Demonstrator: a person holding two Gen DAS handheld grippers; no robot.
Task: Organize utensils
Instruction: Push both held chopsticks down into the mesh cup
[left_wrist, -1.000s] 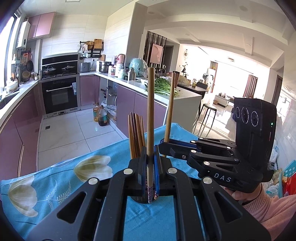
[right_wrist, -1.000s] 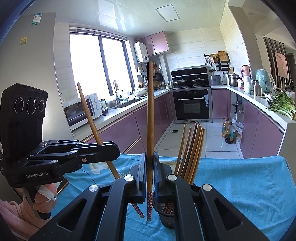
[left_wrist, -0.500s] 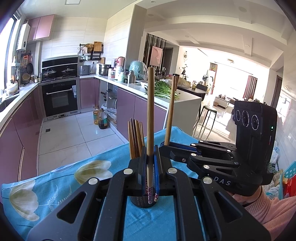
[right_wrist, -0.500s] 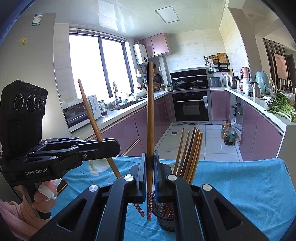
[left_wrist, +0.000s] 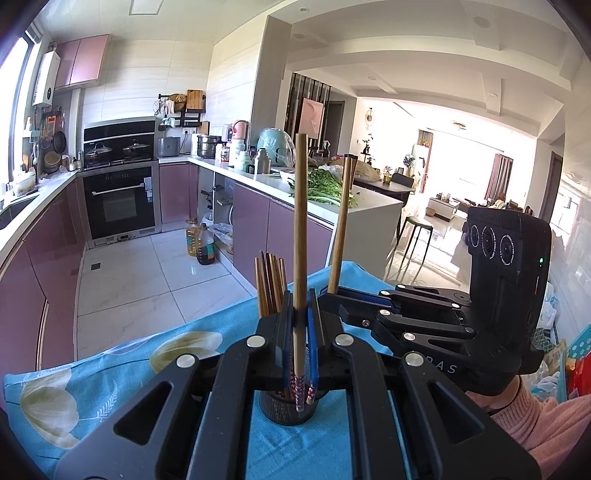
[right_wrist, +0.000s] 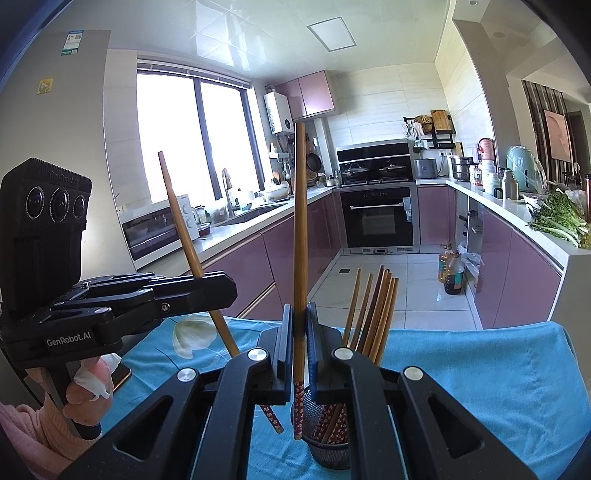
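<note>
While left gripper (left_wrist: 301, 325) fingers clamp long upright wooden chopstick (left_wrist: 300, 236), patterned tip hangs just over dark mesh holder (left_wrist: 286, 408) on blue-clothed bench (left_wrist: 110, 369). Right view: right gripper (right_wrist: 299, 347) pinches second chopstick (right_wrist: 299, 240), tip at holder (right_wrist: 328, 448) rim's left.

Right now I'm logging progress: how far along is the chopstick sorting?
Mostly done. Several chopsticks already stand in the mesh holder. In hand: the left hand-held gripper and the right hand-held gripper each clamp one chopstick upright, and, tips low beside the holder. Left: drop both in.
</note>
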